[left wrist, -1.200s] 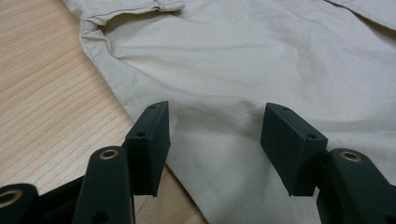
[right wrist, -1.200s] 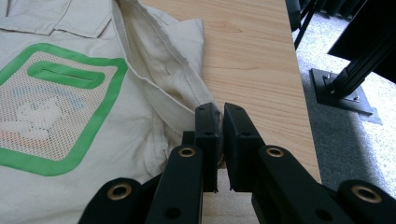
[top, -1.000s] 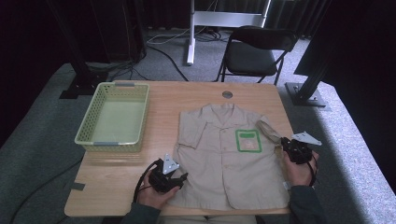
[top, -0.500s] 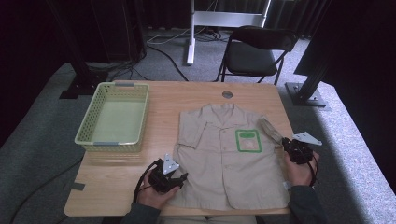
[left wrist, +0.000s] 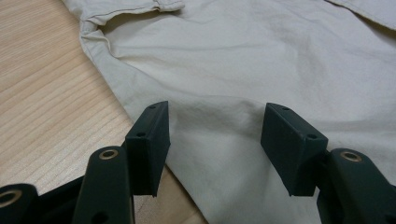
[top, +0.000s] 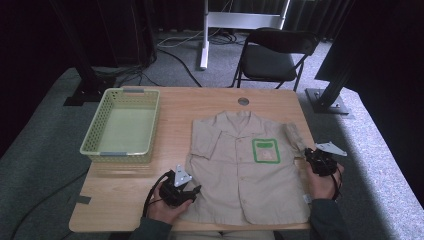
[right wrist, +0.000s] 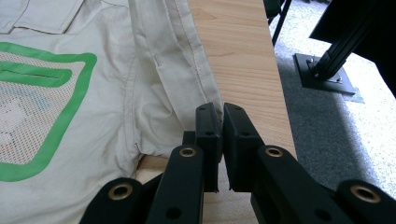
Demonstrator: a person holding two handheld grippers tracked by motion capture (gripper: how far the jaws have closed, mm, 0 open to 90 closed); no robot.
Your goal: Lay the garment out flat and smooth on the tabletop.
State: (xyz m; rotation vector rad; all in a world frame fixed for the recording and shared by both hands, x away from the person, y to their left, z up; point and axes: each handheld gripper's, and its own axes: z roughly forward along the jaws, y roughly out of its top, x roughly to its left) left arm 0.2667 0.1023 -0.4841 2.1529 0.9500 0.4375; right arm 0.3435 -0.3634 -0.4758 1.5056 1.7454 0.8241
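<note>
Tongs on the right (right wrist: 219,116) are pinched nearly closed on the hem of the shirt's (top: 240,170) sleeve (right wrist: 187,70), at about four o'clock on the desk (top: 175,105). Left tongs (left wrist: 215,140) stand wide, their jaws straddling the shirt's side edge without pressing it, at about seven o'clock. The beige shirt lies flat, collar toward twelve o'clock, with a green-edged pocket (top: 265,150) on its chest. A pale green basket (top: 121,150) sits well apart at ten o'clock.
</note>
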